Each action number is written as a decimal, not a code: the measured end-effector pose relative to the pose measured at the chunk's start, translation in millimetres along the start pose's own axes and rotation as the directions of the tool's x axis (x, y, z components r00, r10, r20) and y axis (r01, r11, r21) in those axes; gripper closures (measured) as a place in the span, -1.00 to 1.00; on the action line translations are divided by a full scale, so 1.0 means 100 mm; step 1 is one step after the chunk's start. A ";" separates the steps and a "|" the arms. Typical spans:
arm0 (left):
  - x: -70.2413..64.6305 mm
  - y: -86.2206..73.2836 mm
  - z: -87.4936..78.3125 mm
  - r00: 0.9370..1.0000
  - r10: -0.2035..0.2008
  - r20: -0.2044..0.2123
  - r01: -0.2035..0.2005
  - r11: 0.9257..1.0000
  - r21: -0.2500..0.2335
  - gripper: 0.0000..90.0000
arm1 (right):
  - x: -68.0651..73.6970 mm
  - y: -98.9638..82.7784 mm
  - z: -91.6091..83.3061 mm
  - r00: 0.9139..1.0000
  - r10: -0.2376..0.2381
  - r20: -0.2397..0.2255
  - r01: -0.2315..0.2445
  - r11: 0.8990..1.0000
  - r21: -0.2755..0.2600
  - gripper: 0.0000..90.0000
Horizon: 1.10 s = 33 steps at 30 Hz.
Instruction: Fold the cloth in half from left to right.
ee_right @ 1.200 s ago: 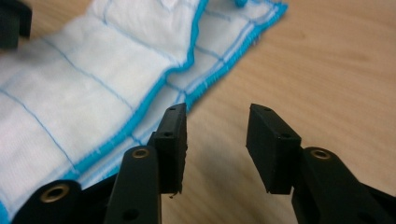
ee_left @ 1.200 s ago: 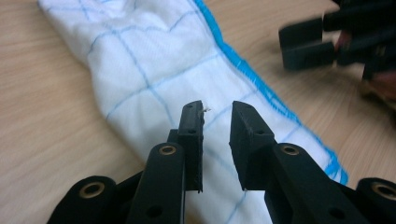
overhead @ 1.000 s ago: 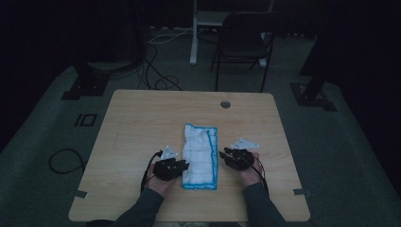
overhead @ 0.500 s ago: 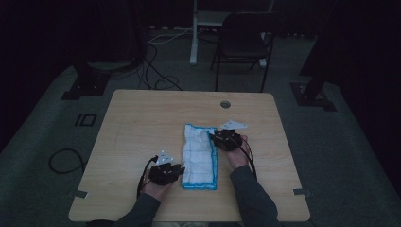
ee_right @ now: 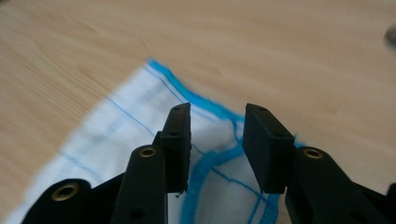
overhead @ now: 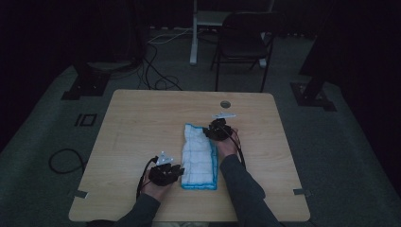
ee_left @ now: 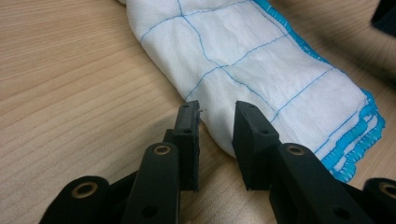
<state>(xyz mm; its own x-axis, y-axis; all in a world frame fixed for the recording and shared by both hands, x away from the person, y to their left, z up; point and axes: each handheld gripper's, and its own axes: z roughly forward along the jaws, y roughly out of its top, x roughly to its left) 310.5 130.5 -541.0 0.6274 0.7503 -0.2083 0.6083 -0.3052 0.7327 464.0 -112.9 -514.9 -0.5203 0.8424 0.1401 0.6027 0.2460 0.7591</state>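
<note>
The right claw (ee_right: 215, 149) has just been opening, and its jaws stand apart over the far corner of the white cloth (overhead: 200, 158), gripping nothing. The left claw (ee_left: 215, 140) is a little open too, with the cloth's folded near edge between its jaws. The cloth lies folded in the middle of the wooden table (overhead: 137, 123).

left tool (ee_left: 215, 135) — black jaws, brass rivets | sleeves (overhead: 246, 189) — probably dark grey

Folded cloth (overhead: 200, 158) on table (overhead: 142, 123), centre-near; left gripper (overhead: 176, 171) at its near-left edge, right gripper (overhead: 208, 131) at far-right corner.
</note>
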 end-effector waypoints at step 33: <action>-0.02 0.00 0.01 1.000 0.004 0.015 -0.004 1.000 0.004 0.59 | -0.04 0.03 0.26 0.995 -0.045 0.094 0.037 0.995 0.087 0.44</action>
<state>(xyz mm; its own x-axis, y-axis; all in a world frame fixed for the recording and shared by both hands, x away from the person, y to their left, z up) 309.3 128.4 -541.2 0.6368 0.7405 -0.2150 0.6078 -0.3104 0.7309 483.1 -102.9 -530.0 -0.4878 0.8718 0.0453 0.6337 0.3179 0.7053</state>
